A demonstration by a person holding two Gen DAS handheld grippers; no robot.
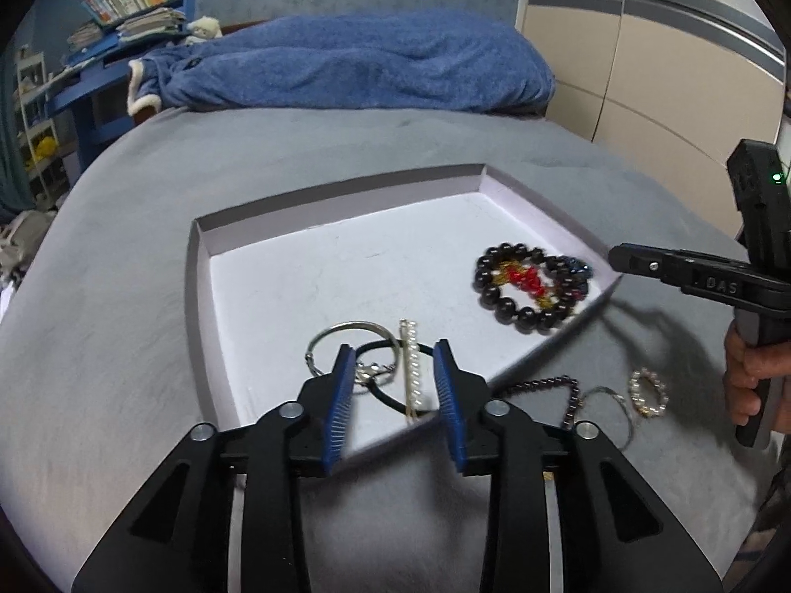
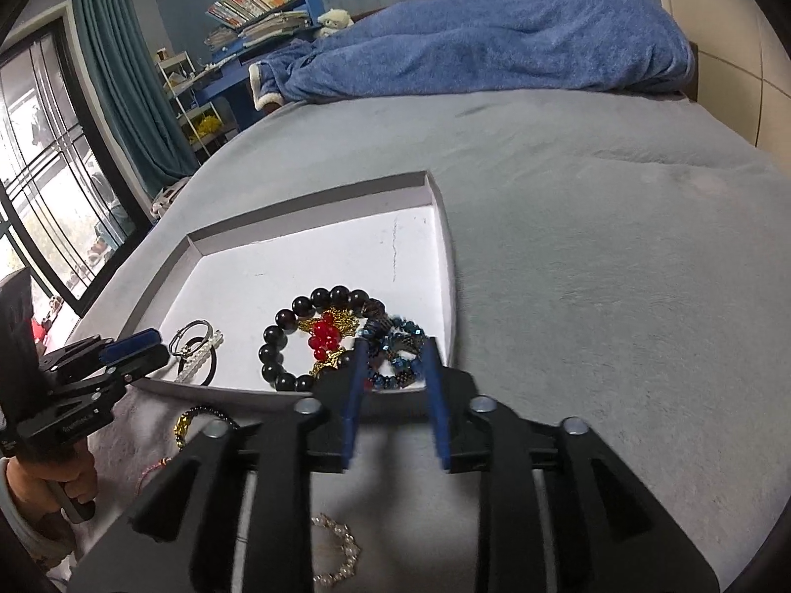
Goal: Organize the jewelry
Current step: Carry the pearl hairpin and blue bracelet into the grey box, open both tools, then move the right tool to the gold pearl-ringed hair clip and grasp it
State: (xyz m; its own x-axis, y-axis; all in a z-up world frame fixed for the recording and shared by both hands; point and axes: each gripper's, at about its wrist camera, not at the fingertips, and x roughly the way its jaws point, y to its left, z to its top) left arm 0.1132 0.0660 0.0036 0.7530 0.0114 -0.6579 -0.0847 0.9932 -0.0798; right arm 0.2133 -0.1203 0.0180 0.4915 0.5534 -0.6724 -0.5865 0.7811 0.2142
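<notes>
While both grippers hover over tray (image 1: 207,296) | left gripper (image 1: 395,370) jaws apart, empty, pearl clip (image 1: 411,370) betw. tips | right gripper (image 2: 393,360) part-open, empty, blue bracelet (image 2: 400,346) just ahead

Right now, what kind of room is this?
Most likely a bedroom: the jewelry tray sits on a wide grey bed, with a rumpled blue blanket at its far end and teal curtains by a window.

The letters "DAS" stand raised on the black body of the right gripper (image 1: 615,257) seen from the left wrist; lettering on the left gripper (image 2: 131,346) is too blurred to read.
</notes>
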